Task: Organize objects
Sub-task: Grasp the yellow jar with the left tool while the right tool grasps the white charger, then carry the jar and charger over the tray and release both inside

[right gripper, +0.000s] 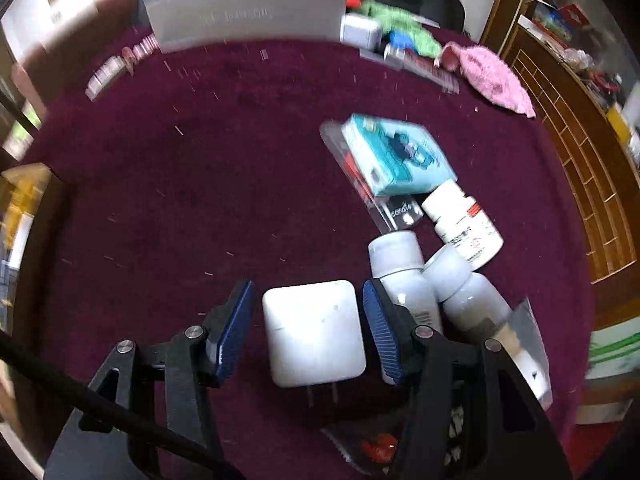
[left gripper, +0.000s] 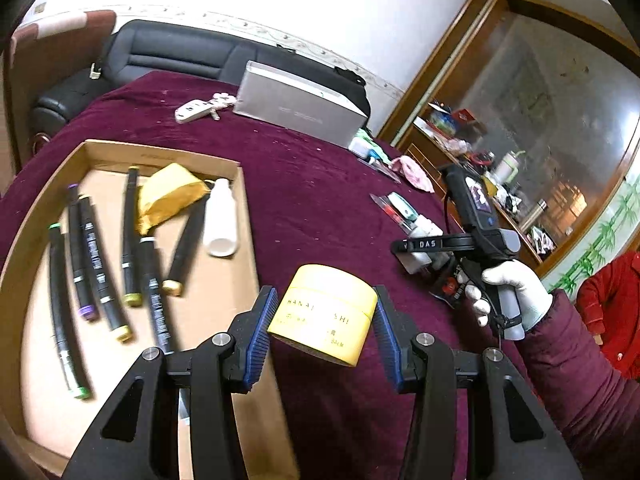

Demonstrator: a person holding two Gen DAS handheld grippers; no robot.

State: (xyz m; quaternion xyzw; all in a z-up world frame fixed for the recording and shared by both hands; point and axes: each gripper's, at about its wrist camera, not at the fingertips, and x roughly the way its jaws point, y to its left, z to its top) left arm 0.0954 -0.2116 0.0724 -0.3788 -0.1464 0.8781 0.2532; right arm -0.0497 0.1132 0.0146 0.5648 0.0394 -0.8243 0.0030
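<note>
My left gripper [left gripper: 326,322] is shut on a yellow round balm jar [left gripper: 324,316], held above the maroon cloth just right of a cardboard tray [left gripper: 245,216]. In the tray lie several black markers [left gripper: 92,256], a yellow packet [left gripper: 172,196] and a white bottle [left gripper: 220,220]. In the right wrist view my right gripper [right gripper: 308,330] points down over a white plug charger [right gripper: 314,332] lying on the cloth. The charger sits between the pads with a gap at the left pad. A white-gloved hand [left gripper: 516,296] holds that gripper.
Beside the charger lie two white bottles [right gripper: 400,272], a labelled pill bottle [right gripper: 464,220], a teal box [right gripper: 400,156] and clear packets. A grey box [right gripper: 248,12], a pink cloth [right gripper: 496,76] and green items lie at the back. A wooden cabinet [right gripper: 580,168] stands at the right.
</note>
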